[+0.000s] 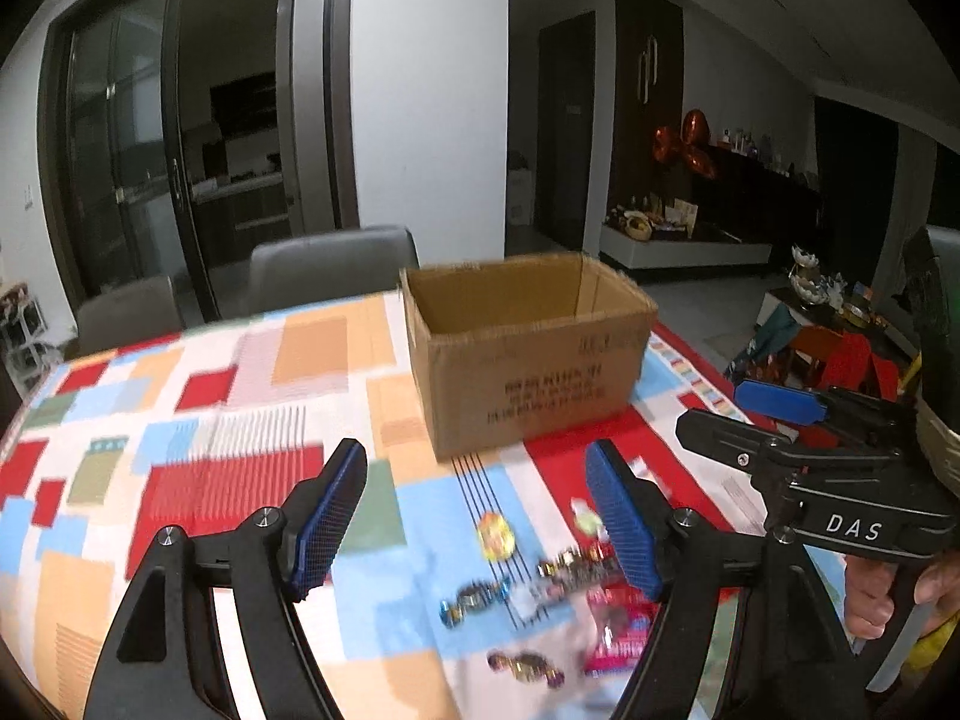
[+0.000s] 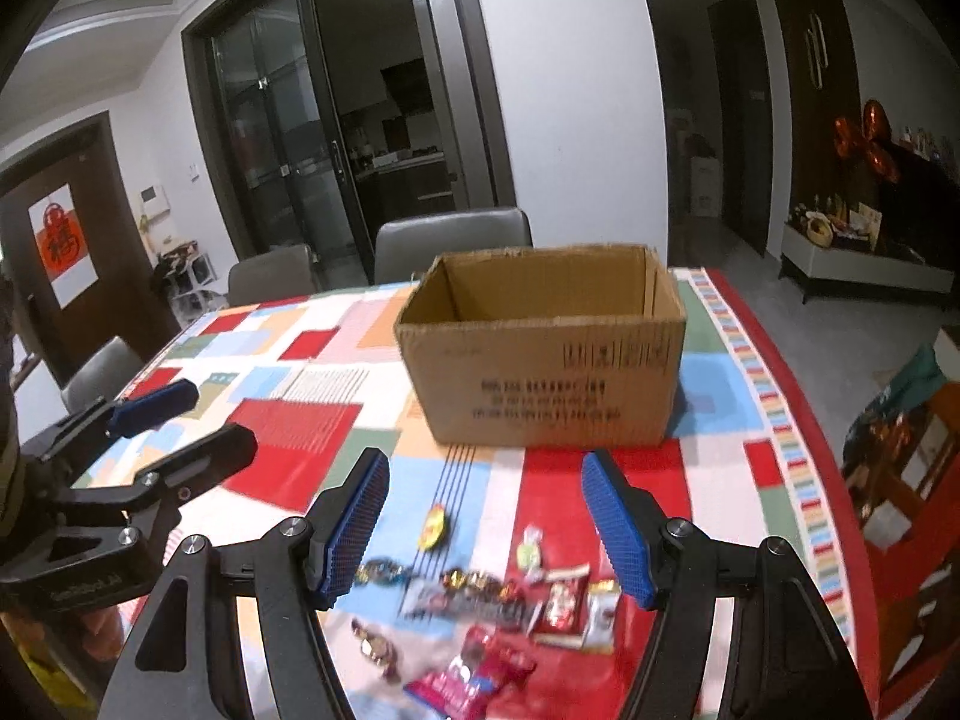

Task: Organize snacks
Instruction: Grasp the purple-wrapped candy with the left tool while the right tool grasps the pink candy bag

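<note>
Approach stage: my right gripper (image 2: 485, 519) and left gripper (image 1: 477, 513) both gape wide, holding nothing, above the wrapped snacks (image 2: 510, 600) — scattered before the open cardboard box (image 2: 543, 354). Next, I judge: lower, pinch one wrapper.

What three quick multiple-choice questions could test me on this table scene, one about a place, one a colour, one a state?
1. Where do the small wrapped snacks lie relative to the brown cardboard box?
A inside it
B on the patchwork tablecloth in front of it
C on a chair

2. What colour are the gripper pads?
A blue
B green
C white

3. How is the box?
A taped shut
B crushed flat
C open-topped

Answers: B, snacks sit on cloth nearer the cameras; A, ribbed blue pads; C, inner walls show.
</note>
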`<state>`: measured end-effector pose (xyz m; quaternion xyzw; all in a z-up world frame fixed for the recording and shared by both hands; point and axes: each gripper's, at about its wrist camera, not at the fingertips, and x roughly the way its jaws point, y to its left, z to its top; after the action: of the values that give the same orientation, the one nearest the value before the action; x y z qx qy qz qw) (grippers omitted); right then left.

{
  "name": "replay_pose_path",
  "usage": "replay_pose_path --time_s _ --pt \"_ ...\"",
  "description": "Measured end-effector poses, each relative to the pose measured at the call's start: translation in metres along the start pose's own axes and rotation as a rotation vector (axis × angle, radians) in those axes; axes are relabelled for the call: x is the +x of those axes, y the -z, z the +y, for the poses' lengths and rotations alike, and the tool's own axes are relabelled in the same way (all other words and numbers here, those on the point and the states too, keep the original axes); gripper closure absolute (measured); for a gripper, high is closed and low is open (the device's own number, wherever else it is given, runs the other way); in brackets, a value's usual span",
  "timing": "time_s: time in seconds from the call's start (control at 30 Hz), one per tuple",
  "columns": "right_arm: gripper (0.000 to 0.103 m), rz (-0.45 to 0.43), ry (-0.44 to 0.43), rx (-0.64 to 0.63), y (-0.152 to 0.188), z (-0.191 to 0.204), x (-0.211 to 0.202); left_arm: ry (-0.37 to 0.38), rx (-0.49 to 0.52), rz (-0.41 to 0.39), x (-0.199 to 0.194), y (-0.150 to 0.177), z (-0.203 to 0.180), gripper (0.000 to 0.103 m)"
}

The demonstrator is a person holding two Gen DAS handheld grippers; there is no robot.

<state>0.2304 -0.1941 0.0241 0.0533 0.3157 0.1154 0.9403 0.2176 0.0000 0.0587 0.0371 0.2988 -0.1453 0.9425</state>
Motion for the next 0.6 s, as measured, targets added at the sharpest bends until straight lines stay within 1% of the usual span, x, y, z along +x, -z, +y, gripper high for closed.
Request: replay_pose_path --time_s 0.3,0.47,0.6 --pt "0.035 0.076 -0.008 0.041 0.049 0.006 -0.003 0.036 -0.054 0.106 0.003 0.055 -0.001 0.028" --pt "0.035 0.130 -0.012 0.067 0.069 0.005 0.004 0.043 -0.042 0.144 0.007 0.078 -0.004 0.029" --pt "0.035 0.166 -0.013 0.104 0.084 0.001 0.008 0.031 -0.020 0.165 0.012 0.092 -0.010 0.029"
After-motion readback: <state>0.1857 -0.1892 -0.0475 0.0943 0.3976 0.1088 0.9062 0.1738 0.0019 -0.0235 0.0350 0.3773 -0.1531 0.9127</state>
